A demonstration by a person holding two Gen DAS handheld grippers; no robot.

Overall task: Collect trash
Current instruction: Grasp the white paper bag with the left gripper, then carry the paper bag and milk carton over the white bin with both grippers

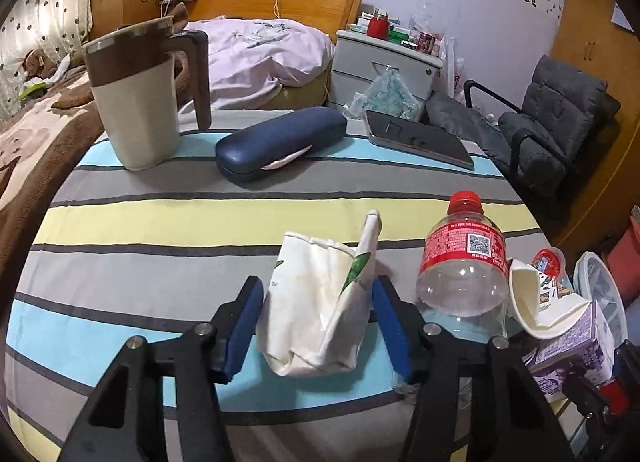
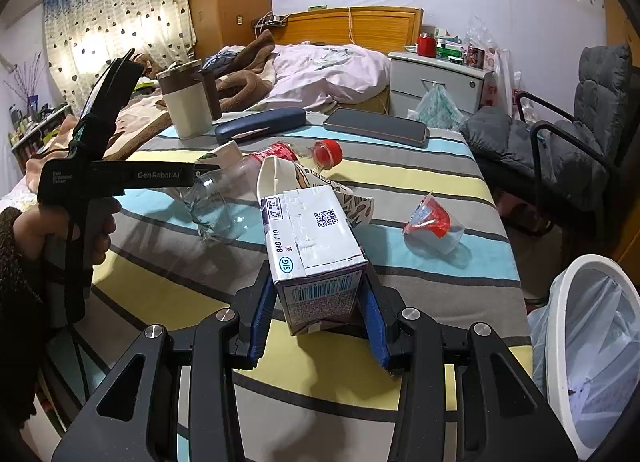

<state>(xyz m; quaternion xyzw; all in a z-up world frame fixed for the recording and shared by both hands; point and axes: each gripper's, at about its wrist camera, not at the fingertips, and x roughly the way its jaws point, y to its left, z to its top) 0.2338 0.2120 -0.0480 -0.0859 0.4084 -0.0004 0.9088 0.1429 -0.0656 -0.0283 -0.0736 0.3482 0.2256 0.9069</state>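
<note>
A crumpled white paper cup (image 1: 316,302) with green print lies on the striped tablecloth (image 1: 160,221). My left gripper (image 1: 316,286) is shut on it, a blue pad against each side. An empty clear bottle (image 1: 464,262) with a red cap and label lies just right of it, then a second crushed paper cup (image 1: 532,302) and a small red-lidded plastic cup (image 1: 548,262). My right gripper (image 2: 317,268) is shut on a purple and white drink carton (image 2: 316,229), held over the table. A white bin (image 2: 576,262) lined with a plastic bag stands low at the right.
At the table's far side stand a beige and brown mug (image 1: 136,101), a blue glasses case (image 1: 280,141) and a dark phone (image 1: 416,137). A grey padded chair (image 2: 560,141) stands to the right. A bed lies behind, and a hand (image 2: 80,229) grips the left tool.
</note>
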